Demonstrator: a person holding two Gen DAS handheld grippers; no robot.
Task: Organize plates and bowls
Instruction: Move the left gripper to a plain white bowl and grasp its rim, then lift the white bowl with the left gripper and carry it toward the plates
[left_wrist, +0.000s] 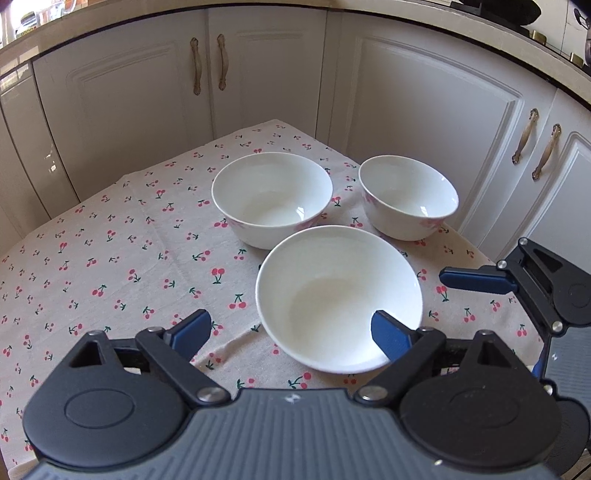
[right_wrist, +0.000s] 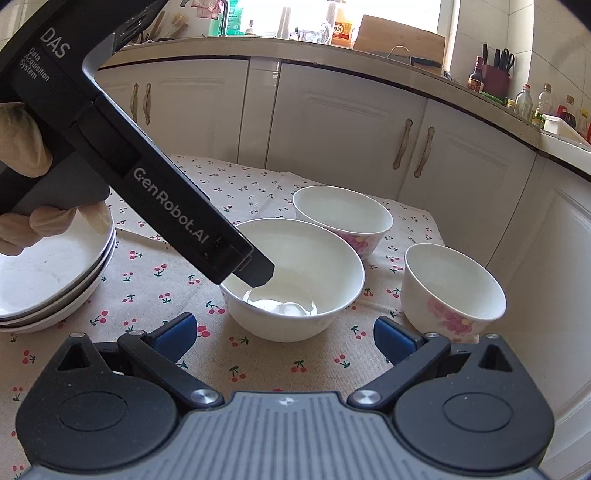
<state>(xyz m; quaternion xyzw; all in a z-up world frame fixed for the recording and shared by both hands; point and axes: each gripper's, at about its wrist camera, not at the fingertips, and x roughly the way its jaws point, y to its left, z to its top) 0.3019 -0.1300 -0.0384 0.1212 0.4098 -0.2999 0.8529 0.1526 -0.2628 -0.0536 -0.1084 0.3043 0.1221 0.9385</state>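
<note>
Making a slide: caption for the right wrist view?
Open right claw faces three white ceramic bowls on cherry-print tablecloth, stacked white plates at left.

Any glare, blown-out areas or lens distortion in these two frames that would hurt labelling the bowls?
Left wrist view: fisheye bends the cabinet doors and countertop; the nearest bowl is evenly lit, with small highlights inside the two rear bowls. Right wrist view: the window is blown out, glare pools in the plain bowl, and the left gripper crossing the frame hides part of it.
</note>
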